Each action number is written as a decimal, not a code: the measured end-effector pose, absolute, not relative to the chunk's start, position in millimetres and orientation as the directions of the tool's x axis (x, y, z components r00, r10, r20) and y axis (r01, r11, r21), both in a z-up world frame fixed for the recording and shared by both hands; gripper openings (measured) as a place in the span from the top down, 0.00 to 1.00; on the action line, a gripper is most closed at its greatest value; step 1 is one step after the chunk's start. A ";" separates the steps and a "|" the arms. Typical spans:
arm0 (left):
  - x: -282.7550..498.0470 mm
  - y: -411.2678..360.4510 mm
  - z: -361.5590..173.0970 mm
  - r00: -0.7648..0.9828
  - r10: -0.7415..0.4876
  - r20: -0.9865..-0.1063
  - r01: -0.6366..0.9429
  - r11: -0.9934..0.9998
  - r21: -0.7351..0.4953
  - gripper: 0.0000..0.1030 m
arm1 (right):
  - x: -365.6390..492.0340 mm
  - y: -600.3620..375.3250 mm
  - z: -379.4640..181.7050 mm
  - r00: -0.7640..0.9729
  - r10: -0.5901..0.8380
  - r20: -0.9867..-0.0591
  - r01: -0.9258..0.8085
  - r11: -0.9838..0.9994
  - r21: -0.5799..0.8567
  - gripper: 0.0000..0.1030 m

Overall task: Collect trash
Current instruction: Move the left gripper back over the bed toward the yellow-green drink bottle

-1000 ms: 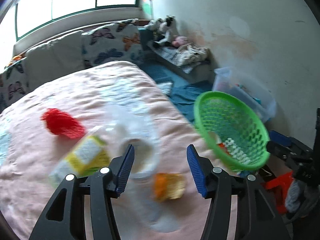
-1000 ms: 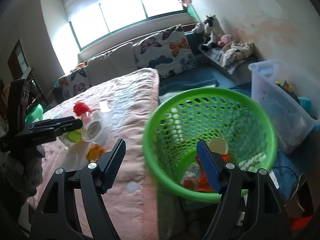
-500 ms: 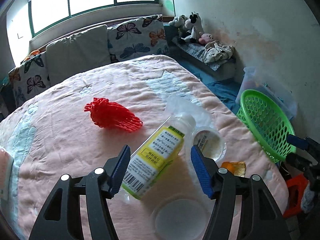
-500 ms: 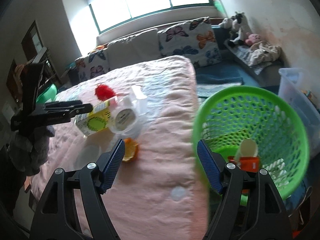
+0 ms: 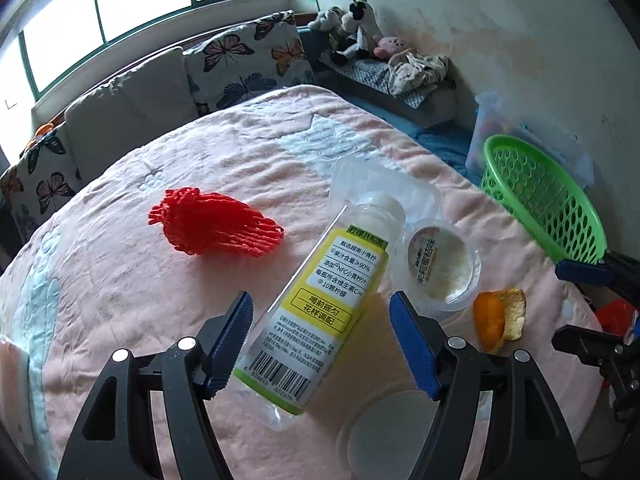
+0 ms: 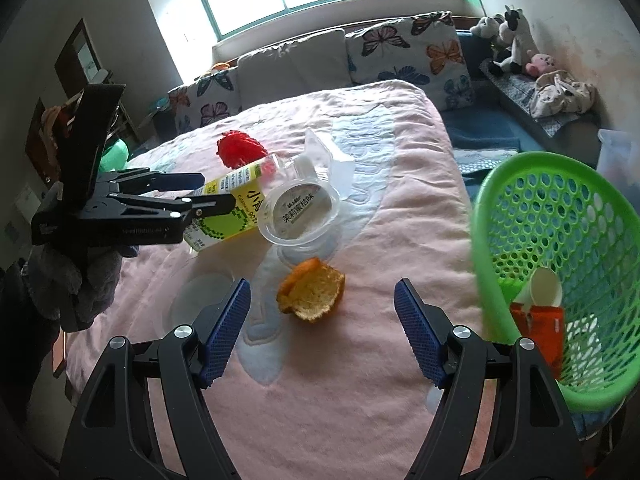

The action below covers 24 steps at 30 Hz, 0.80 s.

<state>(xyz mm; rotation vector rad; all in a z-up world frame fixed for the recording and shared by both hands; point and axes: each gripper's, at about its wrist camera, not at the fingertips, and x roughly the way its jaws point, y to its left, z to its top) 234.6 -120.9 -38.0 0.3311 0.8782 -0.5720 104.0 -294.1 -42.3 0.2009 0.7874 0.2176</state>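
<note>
Closing on the bottle [image 5: 320, 308] is where your risk sits: it lies on its side on the pink bed cover [image 5: 120, 288], cap pointing away, with your left gripper [image 5: 320, 344] straddling its lower half. The jaws have just been opening and now stand wide, the bottle between them with neither pad pressing on it, so nothing is held yet. Its smooth yellow label and clear, seemingly empty body could squash or squirt out if you pinch off-centre or near the base.

Just beside its neck lies the clear cup [image 5: 440, 264] with a printed lid, tipped on its side and resting on a crumpled clear plastic tray [image 5: 360, 176]. Sweeping the right-hand finger in carelessly could nudge the cup and roll it toward the bed's edge. A flat clear lid [image 5: 384, 420] lies close under the gripper and is easy to miss or drag along.

Your right gripper [image 6: 320, 332] is also wide open and empty, with the orange peel [image 6: 312, 292] lying ahead between its fingers. The soft cover may bunch into the pads if you press down hard. The red foam net [image 5: 212, 228] lies farther back, apart from the rest.

Beside the bed, the green basket [image 6: 520, 200] already holds a paper cup and an orange carton; it looks tilted, so a careless drop could miss.
</note>
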 end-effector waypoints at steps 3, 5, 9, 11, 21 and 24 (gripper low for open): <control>237.3 -120.5 -42.9 0.507 -0.329 -0.797 0.606 0.793 0.058 0.34 | 113.6 -289.7 -43.2 0.681 0.271 -0.681 -0.125 0.958 0.257 0.28; 237.9 -117.0 -45.9 0.505 -0.333 -0.796 0.603 0.797 0.049 0.34 | 120.5 -285.4 -43.8 0.677 0.271 -0.685 -0.135 0.960 0.246 0.28; 239.2 -107.6 -51.2 0.507 -0.346 -0.790 0.587 0.810 0.022 0.34 | 136.1 -276.6 -46.5 0.666 0.267 -0.696 -0.160 0.963 0.217 0.28; 239.1 -103.5 -52.4 0.510 -0.357 -0.782 0.582 0.813 0.009 0.34 | 144.9 -271.8 -47.8 0.661 0.267 -0.701 -0.171 0.964 0.206 0.28; 237.7 -95.4 -53.7 0.513 -0.386 -0.767 0.582 0.813 -0.020 0.34 | 178.3 -248.1 -52.7 0.638 0.248 -0.729 -0.225 0.965 0.132 0.28; 236.6 -92.7 -55.4 0.514 -0.391 -0.764 0.581 0.814 -0.025 0.33 | 184.1 -246.5 -56.4 0.636 0.231 -0.737 -0.224 0.968 0.110 0.28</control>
